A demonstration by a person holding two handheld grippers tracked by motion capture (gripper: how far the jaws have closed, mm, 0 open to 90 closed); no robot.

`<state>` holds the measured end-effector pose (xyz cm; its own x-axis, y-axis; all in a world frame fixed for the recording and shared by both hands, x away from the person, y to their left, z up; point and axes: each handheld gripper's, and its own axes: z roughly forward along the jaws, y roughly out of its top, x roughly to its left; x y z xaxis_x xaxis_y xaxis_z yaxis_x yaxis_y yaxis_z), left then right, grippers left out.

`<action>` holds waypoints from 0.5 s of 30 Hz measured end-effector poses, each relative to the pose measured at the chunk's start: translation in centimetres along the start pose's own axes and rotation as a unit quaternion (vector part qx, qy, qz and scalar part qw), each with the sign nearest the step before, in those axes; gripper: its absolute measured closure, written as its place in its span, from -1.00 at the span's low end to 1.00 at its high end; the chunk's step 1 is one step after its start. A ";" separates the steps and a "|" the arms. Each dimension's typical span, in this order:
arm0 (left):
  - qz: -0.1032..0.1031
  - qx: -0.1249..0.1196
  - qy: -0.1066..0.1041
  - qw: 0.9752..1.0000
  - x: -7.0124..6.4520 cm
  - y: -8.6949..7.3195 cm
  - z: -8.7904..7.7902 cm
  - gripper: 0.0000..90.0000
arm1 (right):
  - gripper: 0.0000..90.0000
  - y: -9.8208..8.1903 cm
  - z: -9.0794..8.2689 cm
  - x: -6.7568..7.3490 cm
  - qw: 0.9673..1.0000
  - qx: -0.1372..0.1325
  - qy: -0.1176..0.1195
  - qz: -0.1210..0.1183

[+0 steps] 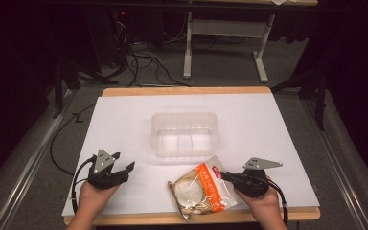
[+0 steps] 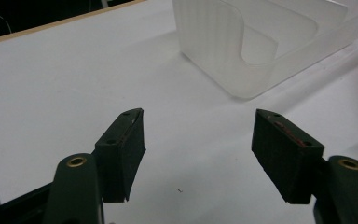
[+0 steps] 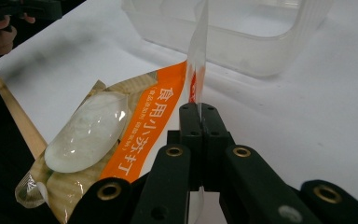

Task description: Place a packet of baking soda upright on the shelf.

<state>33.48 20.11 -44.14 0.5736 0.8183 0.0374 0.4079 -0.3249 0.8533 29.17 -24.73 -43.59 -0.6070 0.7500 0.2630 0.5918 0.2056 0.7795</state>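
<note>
Right claw [image 3: 199,114] clamped on the clear edge of an orange-and-clear plastic food packet [image 1: 202,189], near right on the white surface [image 1: 124,124], just near of a clear, empty rectangular plastic container [image 1: 185,133] at centre. Left claw [image 2: 198,140] spread wide, holding nothing, hovering over bare surface at near left, well apart from the packet, container beyond it to the right.

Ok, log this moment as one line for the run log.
left gripper: open, empty | right gripper: shut on packet edge | packet: near table edge | clear tub: mid-table, empty
</note>
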 end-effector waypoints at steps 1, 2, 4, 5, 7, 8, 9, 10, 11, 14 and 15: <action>0.000 0.000 0.000 1.000 0.0 0.0 0.0 -0.22 | 1.00 0.0 -0.1 -0.1 1.000 -0.002 0.002 0.003; 0.000 0.000 0.000 1.000 0.0 0.0 0.0 -0.22 | 1.00 0.0 -0.3 -0.3 1.000 -0.005 0.001 0.002; 0.000 -0.001 0.000 1.000 0.0 0.0 0.0 -0.22 | 1.00 0.1 -0.7 -0.5 1.000 -0.010 -0.006 0.004; 0.001 -0.001 0.001 1.000 0.0 0.0 -0.1 -0.22 | 1.00 0.1 -0.9 -0.6 1.000 -0.013 -0.007 0.007; 0.000 0.000 0.000 1.000 0.1 0.0 -0.1 -0.22 | 1.00 0.1 -1.6 -1.1 1.000 -0.021 -0.020 0.012; 0.000 0.000 0.000 1.000 0.1 0.0 -0.1 -0.22 | 1.00 0.1 -1.8 -1.3 0.999 -0.026 -0.022 0.018; 0.000 -0.001 0.000 1.000 0.1 0.0 -0.1 -0.22 | 1.00 0.1 -2.1 -1.5 0.999 -0.028 -0.026 0.020; 0.000 -0.001 0.000 1.000 0.1 0.0 -0.1 -0.22 | 1.00 0.1 -2.1 -1.5 0.999 -0.028 -0.026 0.020; 0.000 -0.001 0.000 1.000 0.1 0.0 -0.1 -0.22 | 1.00 0.1 -2.6 -2.0 0.998 -0.037 -0.033 0.028; 0.001 0.000 0.000 1.000 0.1 0.0 -0.1 -0.22 | 1.00 0.0 -3.2 -2.5 0.997 -0.048 -0.040 0.038; 0.001 0.000 -0.001 1.000 0.0 0.0 -0.1 -0.22 | 1.00 0.0 -3.4 -2.7 0.997 -0.053 -0.041 0.040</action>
<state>33.47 20.17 -44.10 0.5761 0.8165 0.0383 0.4062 -0.3266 0.8534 29.01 -28.91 -42.32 -0.5113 0.8114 0.2831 0.5752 0.0784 0.8142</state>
